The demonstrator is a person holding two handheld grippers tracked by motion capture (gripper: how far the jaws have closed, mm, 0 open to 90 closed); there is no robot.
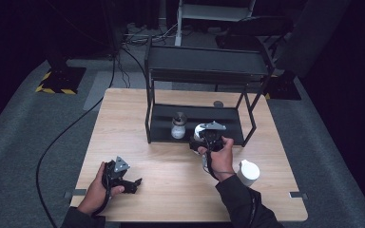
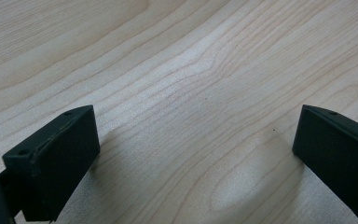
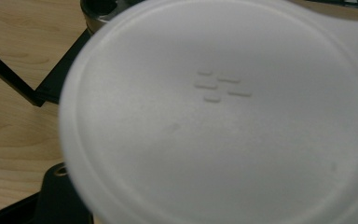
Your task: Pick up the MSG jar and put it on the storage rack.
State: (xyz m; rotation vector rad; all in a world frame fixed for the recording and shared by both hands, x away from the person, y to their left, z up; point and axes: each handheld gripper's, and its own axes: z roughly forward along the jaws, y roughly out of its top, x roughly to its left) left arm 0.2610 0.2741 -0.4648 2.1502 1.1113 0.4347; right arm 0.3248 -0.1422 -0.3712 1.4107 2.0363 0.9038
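Filling nearly the whole right gripper view, the flat bottom of a white plastic container (image 3: pixel 223 116) sits right up against my camera, with a small group of raised dashes moulded near its centre. My right gripper (image 1: pixel 208 135) is clenched on this white container; in the high view it shows as a white shape under the grey plate of the gripper, at the front edge of the black rack's (image 1: pixel 204 66) lower shelf (image 1: pixel 164 124), roughly at 1 o'clock from the middle of the table (image 1: pixel 171 166). At 10 o'clock in the right gripper view I see a dark-rimmed piece of something behind the container, too cropped to name, and thin black rack bars over the wood at 9 o'clock. On the lower shelf, just to the 9 o'clock side of my right gripper, stands a small glass jar (image 1: pixel 178 126) with a metal lid, apart from the held container. A second white container (image 1: pixel 248 172) stands on the table at 4 o'clock from my right hand (image 1: pixel 221 152), close to my sleeve. My left gripper (image 1: pixel 123 180) rests low at 7 o'clock on the table, its jaws spread wide with nothing but bare wood grain between them.
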